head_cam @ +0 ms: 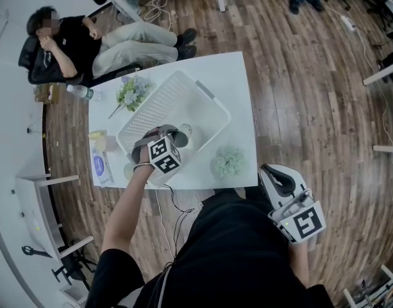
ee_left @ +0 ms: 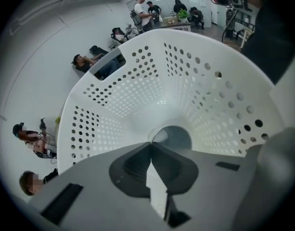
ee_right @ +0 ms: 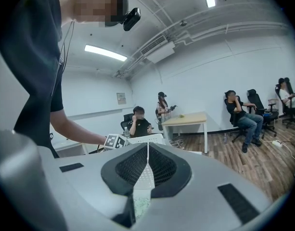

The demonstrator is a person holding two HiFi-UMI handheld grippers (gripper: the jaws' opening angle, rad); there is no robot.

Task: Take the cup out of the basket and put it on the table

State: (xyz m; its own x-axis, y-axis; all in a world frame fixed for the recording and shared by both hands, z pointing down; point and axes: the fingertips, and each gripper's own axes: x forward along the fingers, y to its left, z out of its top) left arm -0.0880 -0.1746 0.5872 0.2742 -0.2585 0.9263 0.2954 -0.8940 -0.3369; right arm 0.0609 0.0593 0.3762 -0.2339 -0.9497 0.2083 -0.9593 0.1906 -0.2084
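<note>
A white perforated basket [head_cam: 202,98] stands on the white table [head_cam: 238,82]. Inside it, near the front corner, is a white cup [head_cam: 183,135] with a dark inside. My left gripper [head_cam: 175,138] reaches steeply down into the basket. In the left gripper view its jaws meet right at the near edge of the cup's rim [ee_left: 173,137], so the left gripper [ee_left: 150,144] is shut on the cup, above the basket wall [ee_left: 137,90]. My right gripper [head_cam: 276,173] hangs off the table's front right corner, and the right gripper view shows it [ee_right: 147,147] shut with nothing in it.
On the table beside the basket lie a flower bunch [head_cam: 133,92], a pale green ball-shaped plant [head_cam: 229,161], a tissue pack [head_cam: 101,165] and a water bottle [head_cam: 81,92]. A person [head_cam: 87,43] sits in a chair beyond the table's far left corner.
</note>
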